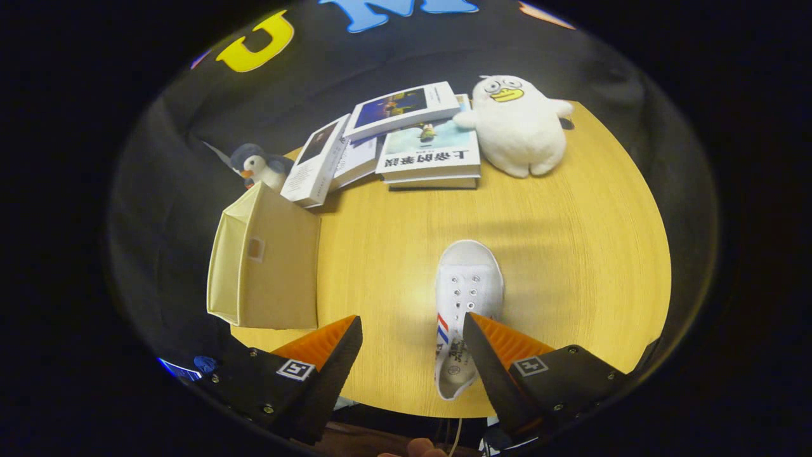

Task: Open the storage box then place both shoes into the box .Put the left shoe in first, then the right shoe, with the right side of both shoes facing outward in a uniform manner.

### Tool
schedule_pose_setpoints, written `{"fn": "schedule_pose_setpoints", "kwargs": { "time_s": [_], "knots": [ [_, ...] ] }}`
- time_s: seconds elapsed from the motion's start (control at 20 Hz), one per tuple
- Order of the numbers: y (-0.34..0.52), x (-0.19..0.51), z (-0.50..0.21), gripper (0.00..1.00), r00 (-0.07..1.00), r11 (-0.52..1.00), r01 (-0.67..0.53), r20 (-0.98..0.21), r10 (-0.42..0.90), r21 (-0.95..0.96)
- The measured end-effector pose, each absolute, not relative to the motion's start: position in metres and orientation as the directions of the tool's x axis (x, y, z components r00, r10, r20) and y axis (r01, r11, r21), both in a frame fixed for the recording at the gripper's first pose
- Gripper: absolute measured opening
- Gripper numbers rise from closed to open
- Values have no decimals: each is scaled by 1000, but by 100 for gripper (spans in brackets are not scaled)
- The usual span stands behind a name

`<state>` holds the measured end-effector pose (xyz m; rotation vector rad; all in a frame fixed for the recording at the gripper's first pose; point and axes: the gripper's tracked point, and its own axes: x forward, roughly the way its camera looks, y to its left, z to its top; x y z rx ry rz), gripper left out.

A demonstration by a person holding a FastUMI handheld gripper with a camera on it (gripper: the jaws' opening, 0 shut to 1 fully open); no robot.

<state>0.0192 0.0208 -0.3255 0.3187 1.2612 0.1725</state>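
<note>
The gripper (pixel 412 330) hangs above the near edge of the table (pixel 571 254), fingers spread apart and holding nothing. One white shoe (pixel 468 285) lies partly under the right finger, toe pointing far. The storage box (pixel 266 266) stands to the left. Judged step: approach to the shoe. The next move calls for centring the fingers over it before closing.

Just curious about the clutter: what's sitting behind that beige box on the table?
Behind the beige box a toy penguin peeks over its top edge; its lower body is hidden. Books lie beside it. The gripper is open, one finger overlapping the white shoe.
</note>
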Motion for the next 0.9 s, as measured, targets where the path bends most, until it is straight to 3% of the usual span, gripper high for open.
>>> {"fn": "schedule_pose_setpoints", "kwargs": {
  "time_s": [0.5, 0.9],
  "knots": [
    [-32, -32, -390, 98, 139, 982, 64, -976, 169, 179],
    [-48, -30, -438, 96, 107, 996, -4, -991, 84, 84]
  ]
}}
